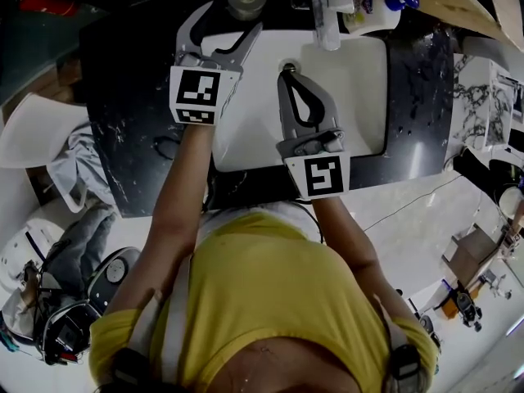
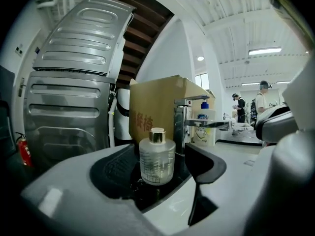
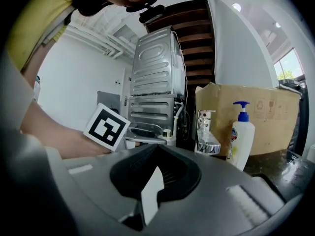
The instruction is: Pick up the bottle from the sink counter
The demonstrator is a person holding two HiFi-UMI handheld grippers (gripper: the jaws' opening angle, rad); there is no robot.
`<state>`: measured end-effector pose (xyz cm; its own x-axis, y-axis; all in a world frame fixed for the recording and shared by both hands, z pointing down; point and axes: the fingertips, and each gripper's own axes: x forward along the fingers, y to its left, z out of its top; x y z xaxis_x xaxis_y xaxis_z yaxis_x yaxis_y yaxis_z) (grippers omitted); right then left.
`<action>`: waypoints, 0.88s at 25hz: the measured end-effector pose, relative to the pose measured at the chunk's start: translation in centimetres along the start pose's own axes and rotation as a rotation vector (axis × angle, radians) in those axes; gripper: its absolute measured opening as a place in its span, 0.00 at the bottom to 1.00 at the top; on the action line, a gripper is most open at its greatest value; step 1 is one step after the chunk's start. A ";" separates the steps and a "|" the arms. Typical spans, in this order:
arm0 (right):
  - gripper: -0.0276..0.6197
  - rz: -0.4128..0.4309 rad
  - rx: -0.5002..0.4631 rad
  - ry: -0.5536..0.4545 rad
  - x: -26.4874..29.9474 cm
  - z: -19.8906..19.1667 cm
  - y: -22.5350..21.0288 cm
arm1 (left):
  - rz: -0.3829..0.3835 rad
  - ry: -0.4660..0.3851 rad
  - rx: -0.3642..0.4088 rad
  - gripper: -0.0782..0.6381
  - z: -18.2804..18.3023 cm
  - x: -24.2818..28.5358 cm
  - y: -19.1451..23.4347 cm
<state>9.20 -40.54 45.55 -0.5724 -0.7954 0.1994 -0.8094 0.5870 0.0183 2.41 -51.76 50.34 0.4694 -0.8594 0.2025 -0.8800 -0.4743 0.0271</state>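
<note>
The glass bottle (image 2: 157, 156) stands upright between the tips of the wide-open left tongs (image 1: 233, 19), untouched. The right tongs (image 1: 286, 72) are closed and empty, over the sink (image 1: 360, 72).

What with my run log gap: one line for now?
left gripper: open, bottle between jaws | right gripper: shut, empty | bottle: on counter

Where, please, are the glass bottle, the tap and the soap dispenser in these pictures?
glass bottle (image 2: 157, 162), left gripper view, on its clear body.
tap (image 3: 207, 145), right gripper view, on its chrome spout.
soap dispenser (image 3: 241, 142), right gripper view, on its white body.
</note>
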 end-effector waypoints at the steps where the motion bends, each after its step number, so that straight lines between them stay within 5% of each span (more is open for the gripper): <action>1: 0.05 0.000 0.002 0.002 0.0 -0.1 0.0 | 0.000 0.009 -0.002 0.56 -0.2 0.4 0.1; 22: 0.05 -0.006 0.004 0.028 -0.2 -0.6 0.0 | -0.029 0.117 0.024 0.57 -1.6 5.0 0.3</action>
<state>9.39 -40.29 46.13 -0.5636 -0.7943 0.2269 -0.8132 0.5817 0.0161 4.34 -55.93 52.93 0.4817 -0.8178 0.3151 -0.8636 -0.5041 0.0119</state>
